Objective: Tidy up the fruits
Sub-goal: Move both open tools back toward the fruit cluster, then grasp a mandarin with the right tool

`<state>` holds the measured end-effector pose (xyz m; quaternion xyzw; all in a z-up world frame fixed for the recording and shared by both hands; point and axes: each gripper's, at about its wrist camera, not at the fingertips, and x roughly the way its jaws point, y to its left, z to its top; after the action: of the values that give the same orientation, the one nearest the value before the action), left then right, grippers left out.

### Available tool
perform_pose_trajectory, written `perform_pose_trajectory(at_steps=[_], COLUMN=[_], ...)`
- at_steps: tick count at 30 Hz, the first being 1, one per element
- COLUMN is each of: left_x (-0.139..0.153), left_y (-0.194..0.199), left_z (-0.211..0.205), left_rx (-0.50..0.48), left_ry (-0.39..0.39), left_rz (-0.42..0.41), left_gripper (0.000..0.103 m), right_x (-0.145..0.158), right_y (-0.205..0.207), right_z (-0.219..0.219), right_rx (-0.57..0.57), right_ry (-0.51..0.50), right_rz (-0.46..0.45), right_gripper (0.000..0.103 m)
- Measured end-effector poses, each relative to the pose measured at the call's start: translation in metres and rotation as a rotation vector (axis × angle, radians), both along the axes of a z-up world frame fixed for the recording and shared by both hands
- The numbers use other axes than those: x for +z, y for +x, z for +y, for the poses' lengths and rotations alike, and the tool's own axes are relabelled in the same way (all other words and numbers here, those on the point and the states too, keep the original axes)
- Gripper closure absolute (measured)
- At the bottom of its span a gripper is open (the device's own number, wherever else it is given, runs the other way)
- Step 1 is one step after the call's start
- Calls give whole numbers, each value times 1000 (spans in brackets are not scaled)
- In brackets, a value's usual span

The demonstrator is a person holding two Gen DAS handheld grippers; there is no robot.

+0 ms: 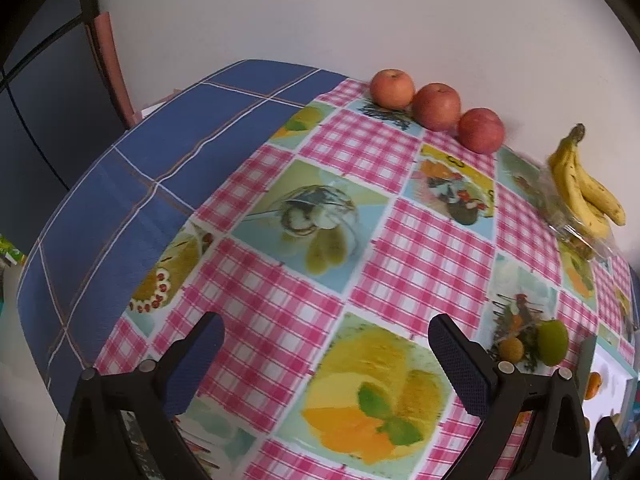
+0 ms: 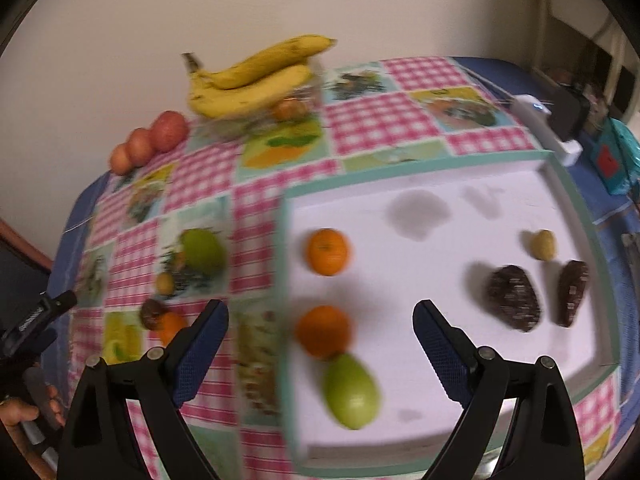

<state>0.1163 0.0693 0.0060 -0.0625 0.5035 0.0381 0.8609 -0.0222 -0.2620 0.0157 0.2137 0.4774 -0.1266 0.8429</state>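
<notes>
In the right wrist view, a white tray (image 2: 460, 392) holds two oranges (image 2: 327, 251) (image 2: 323, 331), a green fruit (image 2: 351, 391), a small yellow fruit (image 2: 543, 244) and two dark brown fruits (image 2: 513, 298) (image 2: 572, 292). My right gripper (image 2: 320, 344) is open and empty, above the nearer orange. On the cloth left of the tray lie a green fruit (image 2: 202, 251), a small yellow fruit (image 2: 164, 283), a brown fruit (image 2: 152, 314) and an orange (image 2: 171, 326). My left gripper (image 1: 326, 360) is open and empty over the tablecloth. Three apples (image 1: 436, 106) and bananas (image 1: 584, 188) sit by the wall.
The table has a pink checked cloth (image 1: 280, 312) over a blue one (image 1: 132, 168). The bananas rest on a clear bowl (image 2: 256, 120). A white device (image 2: 548, 128) and teal item (image 2: 616, 160) stand at the table's far right. A chair back (image 1: 112, 68) is left.
</notes>
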Motion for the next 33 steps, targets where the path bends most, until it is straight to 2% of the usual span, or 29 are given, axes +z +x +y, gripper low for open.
perform_pose_trajectory(at_steps=[8, 11, 19, 21, 23, 29, 33], left_x=[-7, -12, -36, -38, -40, -42, -45], left_y=[3, 3, 8, 8, 9, 11, 12], left_z=[3, -2, -13, -14, -15, -20, -24], left_rx=[-9, -24, -41, -42, -41, -51, -66], left_ry=[-25, -45, -38, -40, -45, -42, -32], left_rz=[27, 38, 96, 104, 107, 118, 122], left_gripper=[0, 0, 0, 0, 0, 0, 0], right_x=[-2, -5, -26, -32, -38, -50, -55], right_y=[27, 33, 52, 56, 59, 63, 66], right_z=[52, 62, 79, 82, 86, 94, 99], right_rx=[119, 146, 176, 188, 199, 216, 233], right_ry=[22, 25, 44, 49, 58, 88, 117], right_rz=[-7, -8, 30, 45, 63, 82, 86], right_gripper=[9, 9, 11, 20, 25, 30, 41])
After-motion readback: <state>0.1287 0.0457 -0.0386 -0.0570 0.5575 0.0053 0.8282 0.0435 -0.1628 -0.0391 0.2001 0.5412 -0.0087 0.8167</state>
